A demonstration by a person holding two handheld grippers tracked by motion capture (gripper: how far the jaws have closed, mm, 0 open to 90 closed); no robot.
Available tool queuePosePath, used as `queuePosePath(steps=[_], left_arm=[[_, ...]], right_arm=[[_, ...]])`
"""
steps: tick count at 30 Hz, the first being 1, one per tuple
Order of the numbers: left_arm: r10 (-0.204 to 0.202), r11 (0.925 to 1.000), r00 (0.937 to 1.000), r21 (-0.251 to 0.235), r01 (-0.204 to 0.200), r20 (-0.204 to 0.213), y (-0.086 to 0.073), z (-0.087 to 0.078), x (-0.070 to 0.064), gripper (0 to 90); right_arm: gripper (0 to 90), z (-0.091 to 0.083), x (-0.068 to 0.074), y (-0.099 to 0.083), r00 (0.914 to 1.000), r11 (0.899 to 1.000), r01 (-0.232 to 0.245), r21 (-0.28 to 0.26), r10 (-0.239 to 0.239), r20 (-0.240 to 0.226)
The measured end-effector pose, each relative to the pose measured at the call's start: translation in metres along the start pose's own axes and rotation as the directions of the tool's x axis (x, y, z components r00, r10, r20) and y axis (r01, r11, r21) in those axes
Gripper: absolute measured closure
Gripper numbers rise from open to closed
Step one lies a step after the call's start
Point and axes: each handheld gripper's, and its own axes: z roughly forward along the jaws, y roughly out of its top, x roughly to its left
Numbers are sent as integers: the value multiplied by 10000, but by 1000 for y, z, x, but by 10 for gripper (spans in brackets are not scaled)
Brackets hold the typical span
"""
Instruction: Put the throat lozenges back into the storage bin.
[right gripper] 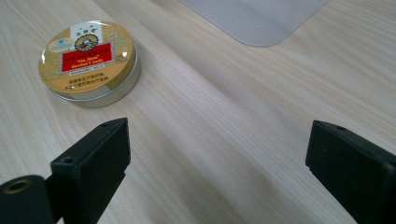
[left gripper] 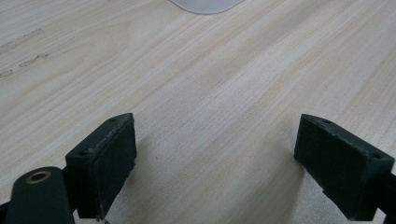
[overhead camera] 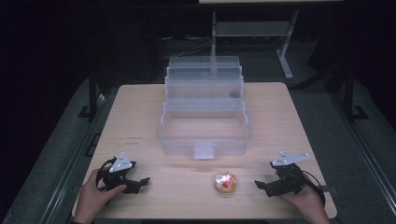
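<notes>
Two grippers, left [overhead camera: 140,182] and right [overhead camera: 261,185], rest on the counter [overhead camera: 140,116] with fingers apart; the round tin [overhead camera: 226,182] lies between them, at six o'clock from the open clear box [overhead camera: 204,135], ready for picking.

Each hand holds a black gripper, the left gripper [overhead camera: 138,183] and the right gripper [overhead camera: 262,185], and each carries a grey three-cornered plate on top with small dark dots in it. A black cable loops from the back of each. Close up, the jaws are blocky matt black pads with small screw holes, and a brass-ringed hole sits beside one.
</notes>
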Motion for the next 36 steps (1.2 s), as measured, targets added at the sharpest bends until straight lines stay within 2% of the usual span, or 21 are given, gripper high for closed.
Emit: queuePosePath(steps=[19,36], left_arm=[[-1,10000,10000,-1,1,-1,0,0,0,119],[-32,10000,10000,-32,32,1,0,0,0,119]], right_arm=[[63,6,15,19,9971,9981,600,158,-592,-481],[63,18,28,38,9900,9905,1200,670,-1143,-831]])
